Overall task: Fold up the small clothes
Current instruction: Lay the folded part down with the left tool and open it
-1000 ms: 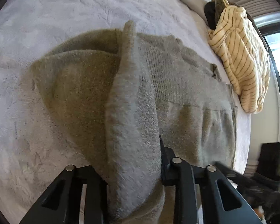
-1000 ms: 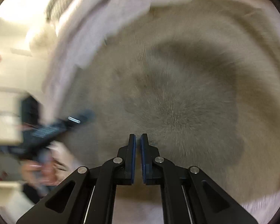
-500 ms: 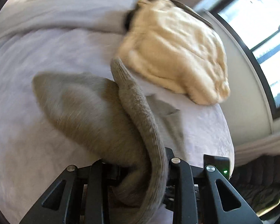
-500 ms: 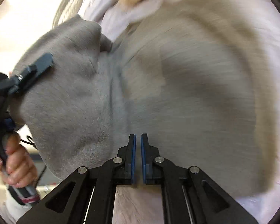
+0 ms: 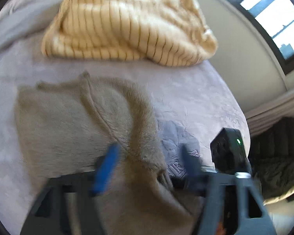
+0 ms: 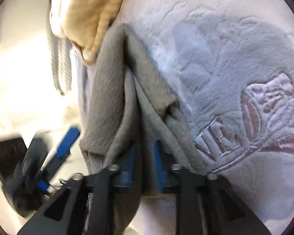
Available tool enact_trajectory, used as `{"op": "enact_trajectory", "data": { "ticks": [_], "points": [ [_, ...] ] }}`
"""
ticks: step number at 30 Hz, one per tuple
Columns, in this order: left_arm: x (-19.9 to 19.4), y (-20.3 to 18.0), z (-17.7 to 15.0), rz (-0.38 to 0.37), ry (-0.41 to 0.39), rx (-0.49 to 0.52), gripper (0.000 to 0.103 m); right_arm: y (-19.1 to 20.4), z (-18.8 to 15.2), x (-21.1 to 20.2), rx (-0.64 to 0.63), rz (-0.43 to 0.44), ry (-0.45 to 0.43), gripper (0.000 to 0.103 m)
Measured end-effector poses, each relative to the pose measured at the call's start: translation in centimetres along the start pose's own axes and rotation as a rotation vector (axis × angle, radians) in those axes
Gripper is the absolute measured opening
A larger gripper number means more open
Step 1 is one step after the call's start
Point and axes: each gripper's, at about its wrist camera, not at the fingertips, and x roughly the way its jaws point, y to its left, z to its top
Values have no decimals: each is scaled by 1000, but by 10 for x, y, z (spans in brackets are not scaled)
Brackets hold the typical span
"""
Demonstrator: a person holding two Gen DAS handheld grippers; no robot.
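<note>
A small grey-brown fuzzy garment (image 5: 72, 129) lies folded on the lilac bed cover (image 5: 196, 101). My left gripper (image 5: 147, 160) is open, its blue-padded fingers (image 5: 105, 166) spread either side of the garment's near edge, which drapes between them. In the right wrist view the same garment (image 6: 111, 98) bunches up in folds. My right gripper (image 6: 144, 152) has its blue pads slightly apart with a fold of the garment between them; the image is blurred. The left gripper also shows in the right wrist view (image 6: 64, 143), at the lower left.
A cream striped garment (image 5: 127, 23) lies heaped at the far side of the bed, also in the right wrist view (image 6: 88, 15). The cover has an embroidered emblem (image 6: 264, 117). The bed edge, a wall and a window (image 5: 274, 15) are to the right.
My left gripper has opened and let go of the garment, which now lies flatter on the bed. My right gripper, shut before, now has its pads apart around a fold.
</note>
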Motion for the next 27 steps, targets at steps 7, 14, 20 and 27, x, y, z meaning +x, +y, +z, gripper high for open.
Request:
{"op": "enact_trajectory", "data": {
  "ticks": [7,14,20,27],
  "points": [
    [-43,68,-18,184,-91,-160,91,-3,14,-11,118,250,-21,67],
    [-15,140,-66,327,53,-412,91,37,33,22,-25,90,77,37],
    [-17,126,-68,338,13,-379,91,119,35,21,-427,-132,49,16],
    [5,117,-57,381,44,-285,91,50,43,5,-209,-269,72,17]
  ]
}}
